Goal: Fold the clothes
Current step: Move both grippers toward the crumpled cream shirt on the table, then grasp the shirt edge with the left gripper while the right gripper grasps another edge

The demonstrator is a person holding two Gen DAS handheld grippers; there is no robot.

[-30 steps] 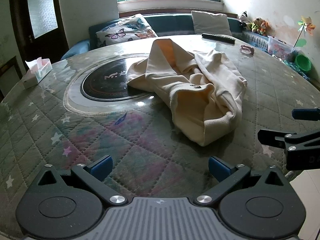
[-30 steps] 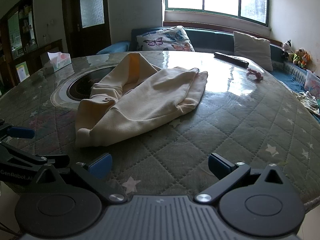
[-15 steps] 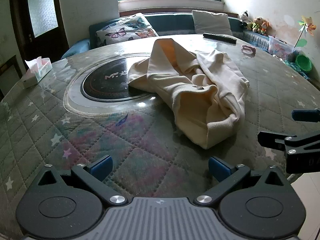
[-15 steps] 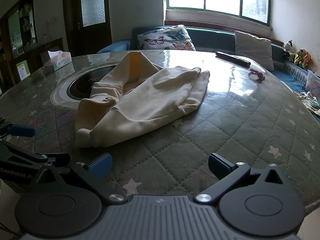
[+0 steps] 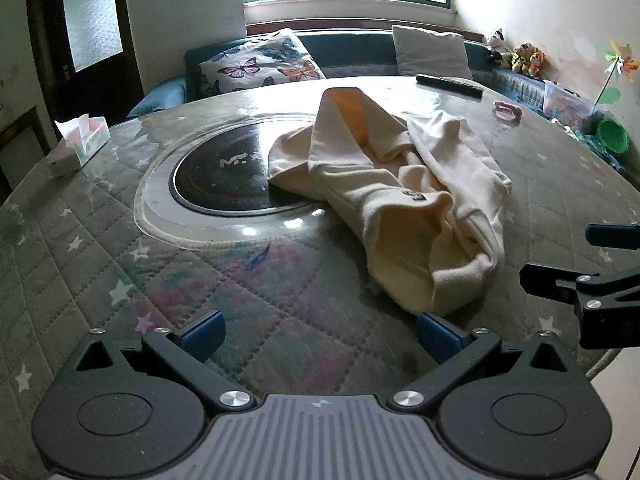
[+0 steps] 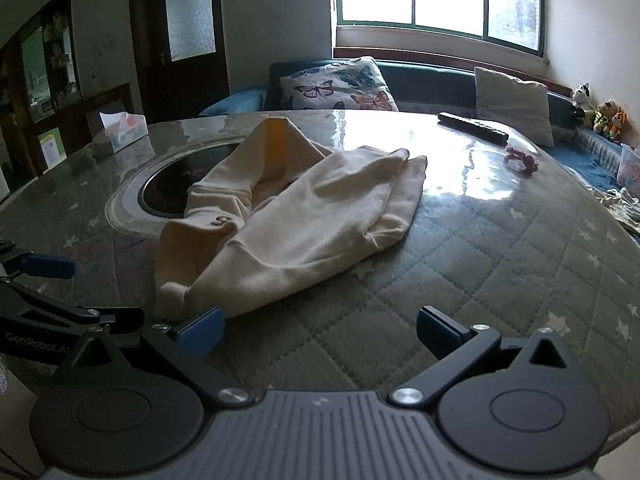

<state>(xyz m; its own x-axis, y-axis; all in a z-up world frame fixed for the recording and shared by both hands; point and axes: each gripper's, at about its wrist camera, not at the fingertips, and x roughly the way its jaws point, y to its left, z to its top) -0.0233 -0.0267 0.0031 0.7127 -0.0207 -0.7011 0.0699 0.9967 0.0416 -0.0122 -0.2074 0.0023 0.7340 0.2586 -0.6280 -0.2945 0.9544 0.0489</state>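
A cream garment [image 5: 404, 192] lies crumpled in a heap on the round quilted table [image 5: 100, 240], partly over the dark glass disc [image 5: 224, 176]. My left gripper [image 5: 318, 334] stands open just short of the garment's near hem, its right blue pad [image 5: 436, 334] almost at the cloth. In the right wrist view the same garment [image 6: 304, 220] spreads ahead, and my right gripper [image 6: 318, 332] is open, its left pad [image 6: 200, 332] at the hem's edge. Each gripper shows in the other's view: the right gripper [image 5: 560, 268] at the right edge, the left gripper [image 6: 60, 292] at the left edge.
A tissue box [image 5: 80, 140] sits at the table's left rim. A black remote [image 5: 448, 84] and a pink object [image 5: 508, 110] lie at the far right. Behind the table runs a sofa with a butterfly cushion [image 5: 260, 66]. Toys and a green bowl [image 5: 612, 136] are off the right side.
Both grippers have crept forward toward the garment's near hem; the cloth looks closer in both views. The garment itself has not moved and both grippers stay open.
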